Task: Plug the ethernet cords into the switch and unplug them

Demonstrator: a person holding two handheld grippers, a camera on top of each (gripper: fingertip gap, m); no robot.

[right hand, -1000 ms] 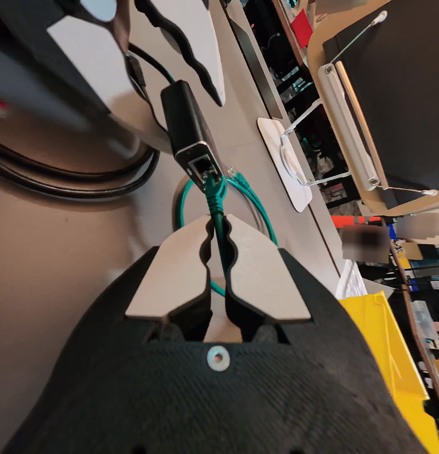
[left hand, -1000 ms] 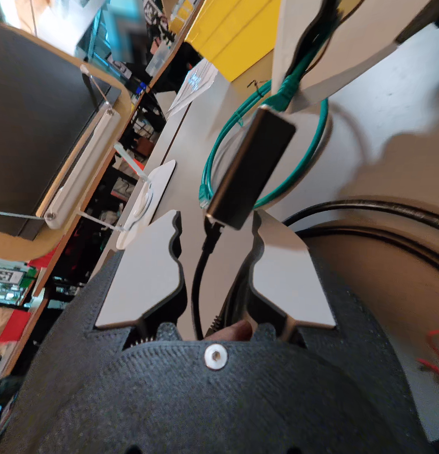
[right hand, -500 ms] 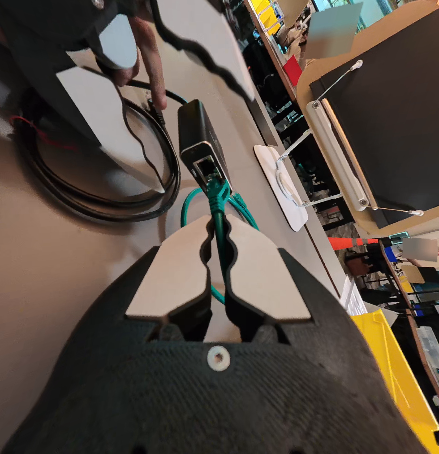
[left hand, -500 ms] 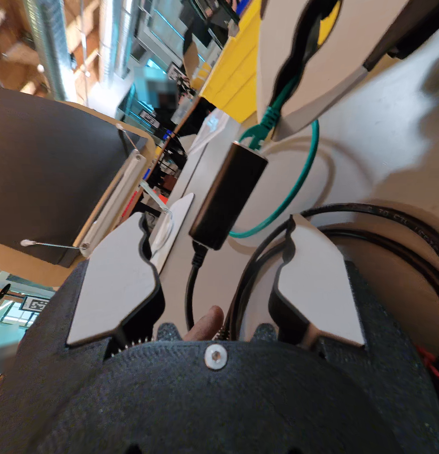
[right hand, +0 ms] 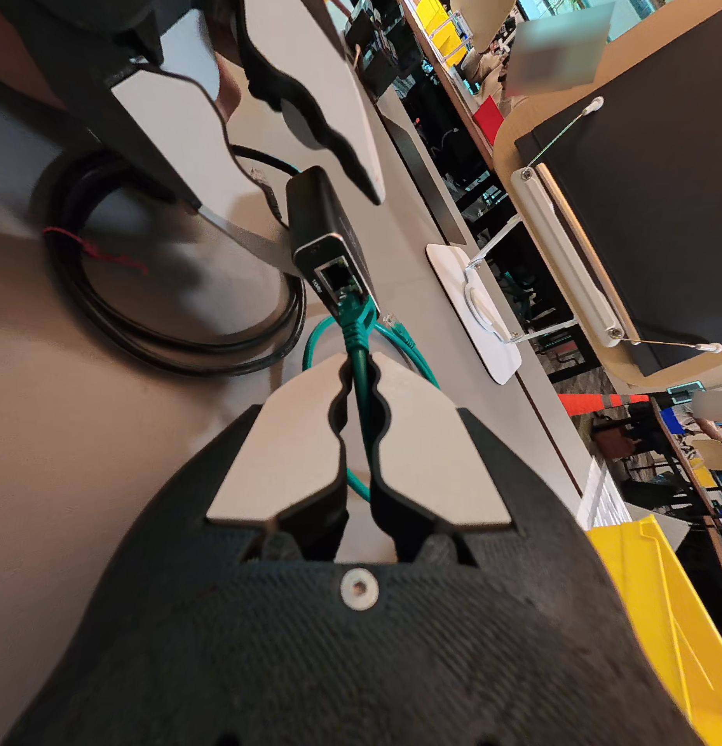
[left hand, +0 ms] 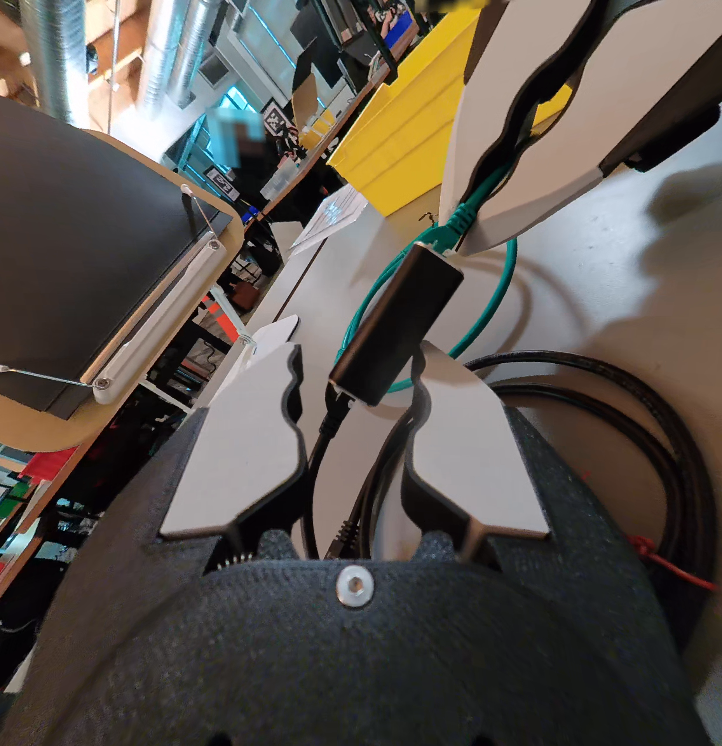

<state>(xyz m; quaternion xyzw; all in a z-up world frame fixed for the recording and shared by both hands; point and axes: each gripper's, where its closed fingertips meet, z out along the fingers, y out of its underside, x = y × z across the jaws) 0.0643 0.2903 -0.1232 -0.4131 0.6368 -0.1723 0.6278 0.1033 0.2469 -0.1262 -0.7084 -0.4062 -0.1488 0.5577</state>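
Note:
The switch is a small black box (left hand: 395,327) lying on the grey table, with a black lead (left hand: 331,415) at its near end. My left gripper (left hand: 357,363) is open, its fingertips on either side of the box's near end. My right gripper (right hand: 361,359) is shut on the green ethernet cord (right hand: 361,403) just behind its plug (right hand: 353,319). The plug's tip sits at the lower rim of the box's port (right hand: 336,277); I cannot tell if it is seated. The cord's other plug (right hand: 393,323) lies loose on the table. The right gripper also shows in the left wrist view (left hand: 468,226).
A coil of black cable (right hand: 169,343) with a red tie (right hand: 93,250) lies beside the box. A white stand base (right hand: 472,323) and a black panel (right hand: 654,202) stand along the table's edge. A yellow bin (left hand: 399,153) and a paper sheet (left hand: 335,214) lie beyond.
My left gripper was wide open half a second ago; its fingers have narrowed and come forward around the box's near end. My right gripper stays shut on the green cord.

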